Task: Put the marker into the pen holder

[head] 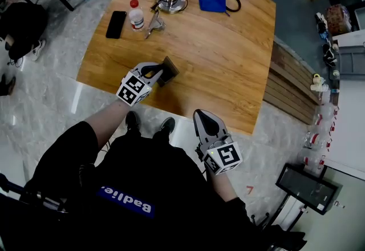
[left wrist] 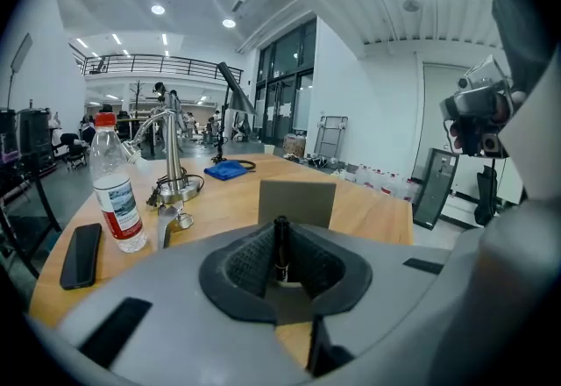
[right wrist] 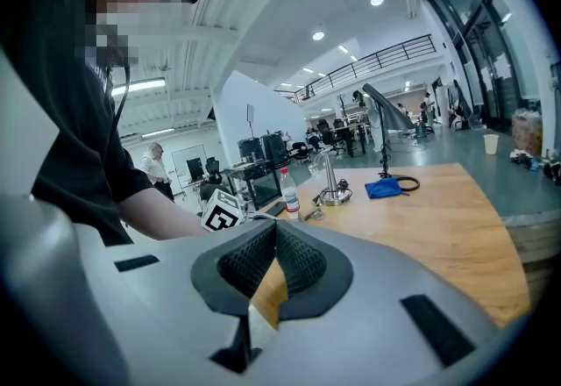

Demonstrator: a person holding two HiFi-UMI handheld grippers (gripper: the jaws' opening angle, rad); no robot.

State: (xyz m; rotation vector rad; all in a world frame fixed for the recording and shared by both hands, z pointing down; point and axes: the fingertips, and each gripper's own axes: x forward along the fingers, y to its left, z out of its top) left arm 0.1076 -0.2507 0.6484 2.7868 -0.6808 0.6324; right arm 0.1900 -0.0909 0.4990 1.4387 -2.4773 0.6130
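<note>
Left gripper (head: 154, 75) pinches the black marker (left wrist: 280, 246) upright between its pads, right at the near side of the grey pen holder (left wrist: 296, 202) on the wooden table (head: 228, 61). Right gripper (head: 203, 121) hangs over the table's near edge, jaws pressed together on nothing.

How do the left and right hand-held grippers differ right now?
The left hand-held gripper is shut on the black marker, which stands upright between its jaws; the right hand-held gripper has its jaws together on nothing. The left one sits over the table with the pen holder just ahead; the right one hangs back at the table's near edge, close to the person. Shared: grey bodies, a marker cube each, both pointing across the table.
</note>
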